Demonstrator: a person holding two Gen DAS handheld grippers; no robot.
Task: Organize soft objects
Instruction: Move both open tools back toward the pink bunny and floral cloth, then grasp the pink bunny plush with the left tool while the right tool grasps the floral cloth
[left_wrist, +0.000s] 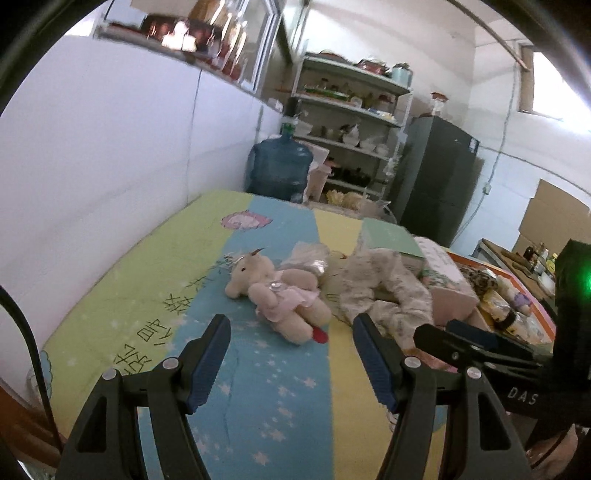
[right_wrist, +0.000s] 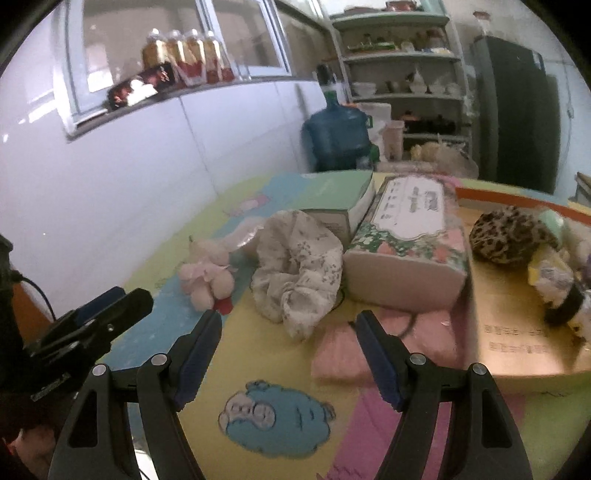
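Note:
A beige plush unicorn (left_wrist: 275, 291) in a pink dress lies on the colourful mat (left_wrist: 258, 376); it shows in the right wrist view (right_wrist: 207, 273) too. A floral fabric scrunchie (left_wrist: 384, 291) lies right of it, also in the right wrist view (right_wrist: 299, 273). My left gripper (left_wrist: 291, 328) is open and empty, just short of the unicorn. My right gripper (right_wrist: 288, 325) is open and empty, just short of the scrunchie. A cardboard box (right_wrist: 517, 328) at the right holds a leopard-print soft piece (right_wrist: 509, 236) and other soft items.
A floral tissue box (right_wrist: 410, 240) and a green box (right_wrist: 340, 199) stand behind the scrunchie. A pink cloth (right_wrist: 347, 354) lies by the cardboard box. A white wall (left_wrist: 110, 166) runs along the left. A water jug (left_wrist: 280, 166), shelves and a dark fridge (left_wrist: 439, 181) stand beyond.

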